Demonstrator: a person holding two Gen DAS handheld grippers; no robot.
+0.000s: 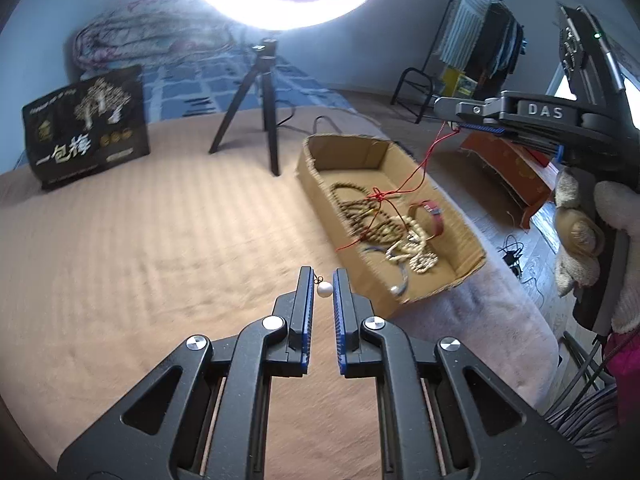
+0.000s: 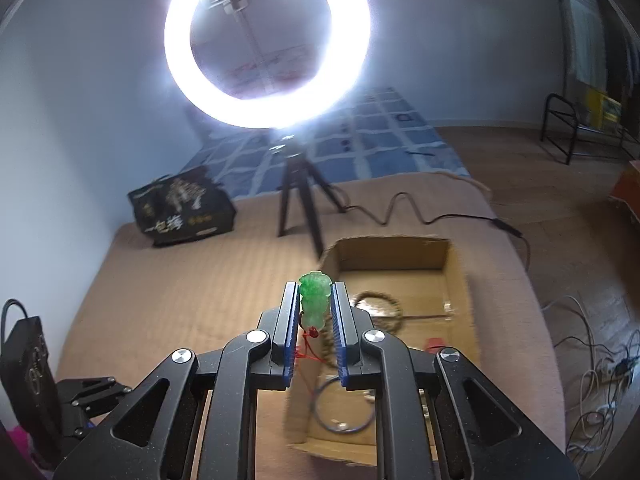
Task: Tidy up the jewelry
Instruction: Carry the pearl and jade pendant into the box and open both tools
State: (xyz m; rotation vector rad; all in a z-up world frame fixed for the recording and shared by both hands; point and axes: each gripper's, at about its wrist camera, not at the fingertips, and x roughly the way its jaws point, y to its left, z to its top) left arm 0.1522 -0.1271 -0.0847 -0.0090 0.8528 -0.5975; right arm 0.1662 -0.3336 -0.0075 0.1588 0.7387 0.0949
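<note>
So: L gripper (image 1: 322, 276) fingers narrow, pinching a pearl earring (image 1: 324, 289) at the tips, over the tan bed cover (image 1: 140, 240). Cardboard box (image 1: 468, 258) sits just right of those fingers w/ bead strands (image 1: 360, 208) and a red-strap watch (image 1: 430, 214) inside. R gripper (image 2: 315, 292) fingers clamp a green jade pendant (image 2: 315, 300) above the box; its red cord (image 1: 416, 170) trails down into it.

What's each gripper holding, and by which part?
Right gripper: green pendant, jaws on its sides, red cord hanging. Left gripper: pearl earring between the jaws; contact unclear.
</note>
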